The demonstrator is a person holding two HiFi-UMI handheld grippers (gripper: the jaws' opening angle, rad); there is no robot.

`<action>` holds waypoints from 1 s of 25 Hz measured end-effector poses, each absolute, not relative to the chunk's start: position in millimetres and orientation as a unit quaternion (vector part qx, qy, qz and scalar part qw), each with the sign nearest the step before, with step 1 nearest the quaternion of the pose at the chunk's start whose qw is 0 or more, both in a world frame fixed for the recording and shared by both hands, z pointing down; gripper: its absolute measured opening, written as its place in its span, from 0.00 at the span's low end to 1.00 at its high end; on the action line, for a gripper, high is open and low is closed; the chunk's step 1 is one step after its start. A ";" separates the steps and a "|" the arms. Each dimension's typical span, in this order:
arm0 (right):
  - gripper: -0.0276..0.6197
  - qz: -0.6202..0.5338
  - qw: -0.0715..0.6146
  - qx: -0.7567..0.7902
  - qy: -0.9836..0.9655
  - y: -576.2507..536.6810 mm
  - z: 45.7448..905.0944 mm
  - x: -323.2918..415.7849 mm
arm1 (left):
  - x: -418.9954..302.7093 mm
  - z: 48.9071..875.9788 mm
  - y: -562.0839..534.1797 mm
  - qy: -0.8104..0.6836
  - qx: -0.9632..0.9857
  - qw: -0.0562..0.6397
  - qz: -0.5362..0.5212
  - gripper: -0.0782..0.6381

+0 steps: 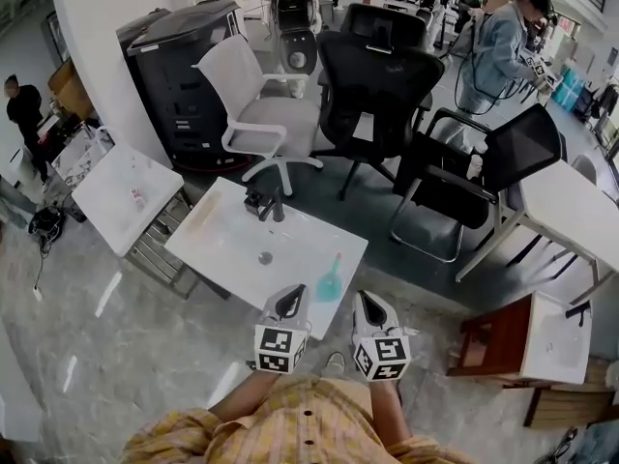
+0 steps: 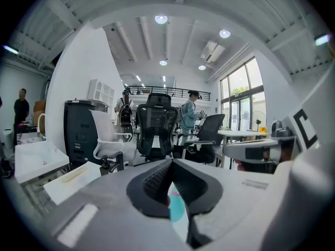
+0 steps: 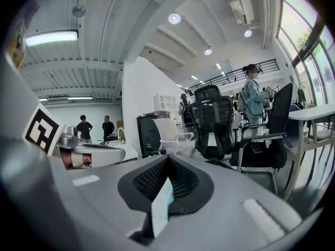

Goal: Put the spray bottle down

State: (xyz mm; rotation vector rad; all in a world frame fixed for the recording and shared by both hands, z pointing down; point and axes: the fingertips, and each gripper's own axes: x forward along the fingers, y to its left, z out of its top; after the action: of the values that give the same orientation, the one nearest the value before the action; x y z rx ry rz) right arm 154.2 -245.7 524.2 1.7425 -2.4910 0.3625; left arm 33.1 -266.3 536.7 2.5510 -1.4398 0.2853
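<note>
A teal spray bottle (image 1: 331,278) stands upright on the right part of a white sink top (image 1: 232,245), near its front edge. My left gripper (image 1: 287,303) hangs just off that front edge, a little left of the bottle, its jaws shut with nothing held. My right gripper (image 1: 370,309) sits just right of the bottle, also off the edge, and looks shut and empty. In the left gripper view the left gripper (image 2: 171,163) has its tips together, and a sliver of the teal bottle (image 2: 178,210) shows through the slit below them. The right gripper (image 3: 167,161) likewise shows its tips meeting.
A black faucet (image 1: 266,201) rises at the sink top's back. Behind it crowd a white office chair (image 1: 261,114) and black chairs (image 1: 377,75) (image 1: 484,167). A white slab (image 1: 126,196) lies left, a white desk (image 1: 571,211) right, a brown stand (image 1: 503,341) near right. People stand beyond.
</note>
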 end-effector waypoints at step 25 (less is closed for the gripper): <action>0.04 0.115 0.034 0.595 -0.795 -208.0 523.0 125.4 | 5.2 535.6 -227.1 -0.459 0.880 0.089 0.080 0.11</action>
State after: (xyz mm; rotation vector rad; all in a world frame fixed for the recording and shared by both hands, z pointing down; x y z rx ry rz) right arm 125.4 -208.0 523.0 1.8294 -2.4439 0.3525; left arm 5.2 -227.1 535.6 2.6184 -1.3655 0.2394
